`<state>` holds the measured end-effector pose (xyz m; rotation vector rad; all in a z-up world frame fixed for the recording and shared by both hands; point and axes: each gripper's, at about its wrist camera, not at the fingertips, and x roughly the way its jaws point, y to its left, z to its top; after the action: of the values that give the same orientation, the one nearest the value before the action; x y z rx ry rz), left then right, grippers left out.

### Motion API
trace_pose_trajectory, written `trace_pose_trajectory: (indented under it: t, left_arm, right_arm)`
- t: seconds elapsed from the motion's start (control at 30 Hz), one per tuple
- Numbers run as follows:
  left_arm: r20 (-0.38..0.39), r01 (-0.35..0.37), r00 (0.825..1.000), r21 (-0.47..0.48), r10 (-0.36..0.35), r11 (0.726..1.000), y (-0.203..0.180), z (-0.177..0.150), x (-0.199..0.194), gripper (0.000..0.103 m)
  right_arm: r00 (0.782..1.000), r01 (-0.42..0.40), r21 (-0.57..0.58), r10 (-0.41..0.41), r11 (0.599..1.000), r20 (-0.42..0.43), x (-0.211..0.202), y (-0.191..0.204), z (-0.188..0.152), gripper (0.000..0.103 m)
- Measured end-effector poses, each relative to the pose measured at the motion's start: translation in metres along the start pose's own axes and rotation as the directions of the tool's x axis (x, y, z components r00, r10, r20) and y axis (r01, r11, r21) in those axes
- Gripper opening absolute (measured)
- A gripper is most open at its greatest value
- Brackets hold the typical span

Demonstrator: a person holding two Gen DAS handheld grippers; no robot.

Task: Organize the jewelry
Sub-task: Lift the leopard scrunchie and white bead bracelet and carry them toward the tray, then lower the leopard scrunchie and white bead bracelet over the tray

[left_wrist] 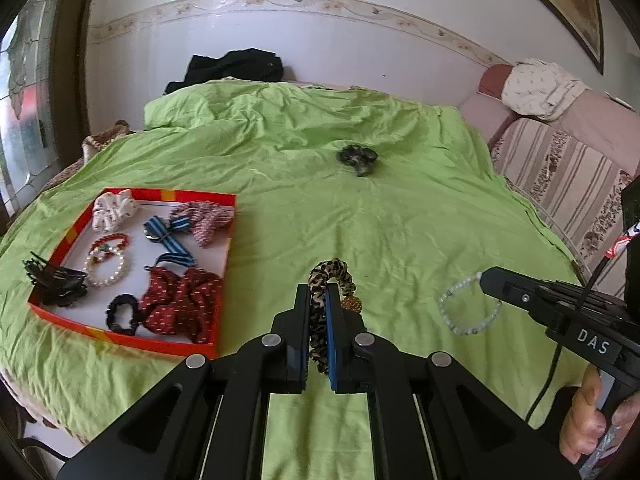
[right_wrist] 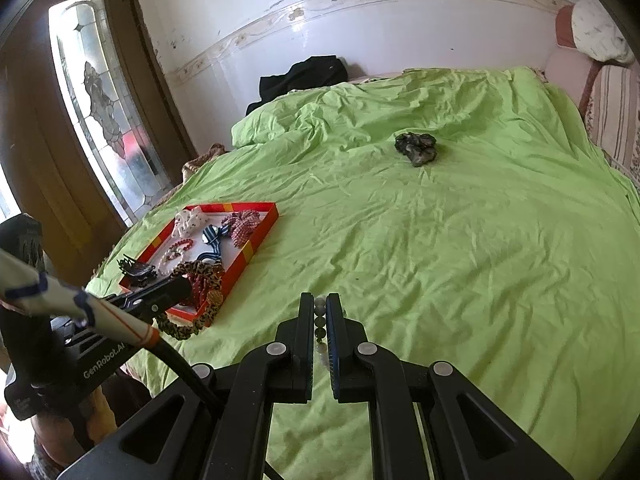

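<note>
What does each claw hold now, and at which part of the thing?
The left claw grips the leopard-print scrunchie across one side of its loop. The right claw pinches the pale bead bracelet on a short run of beads.

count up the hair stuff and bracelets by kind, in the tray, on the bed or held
Scrunchies: 6 (white, pink-red woven, red dotted, black, leopard in the left gripper, dark patterned on the bed)
Bead bracelets: 3 (red, pearl, pale in the right gripper)
Striped bow: 1
Black claw clip: 1
Total: 11
</note>
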<state>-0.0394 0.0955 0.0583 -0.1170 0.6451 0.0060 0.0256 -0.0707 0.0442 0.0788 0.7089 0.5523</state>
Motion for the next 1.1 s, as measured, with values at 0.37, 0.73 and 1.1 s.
trace_pose_trajectory:
  t: [0.37, 0.73, 1.1]
  left_arm:
    - [0.03, -0.086, 0.996, -0.029, 0.086, 0.996, 0.028, -0.002, -0.013, 0.006]
    - [0.037, -0.101, 0.994, -0.075, 0.104, 0.992, 0.057, 0.002, -0.016, 0.006]
    - [0.07, -0.124, 0.989, -0.093, 0.131, 0.988, 0.091, 0.029, -0.006, 0.006]
  right_arm:
    - [1.0, -0.021, -0.048, 0.02, 0.999, -0.013, 0.007, 0.025, 0.004, 0.007]
    - [0.997, -0.07, -0.099, 0.068, 0.993, -0.026, 0.018, 0.052, 0.011, 0.007]
    - [0.996, -0.086, -0.101, 0.082, 0.991, -0.047, 0.044, 0.066, 0.027, 0.007]
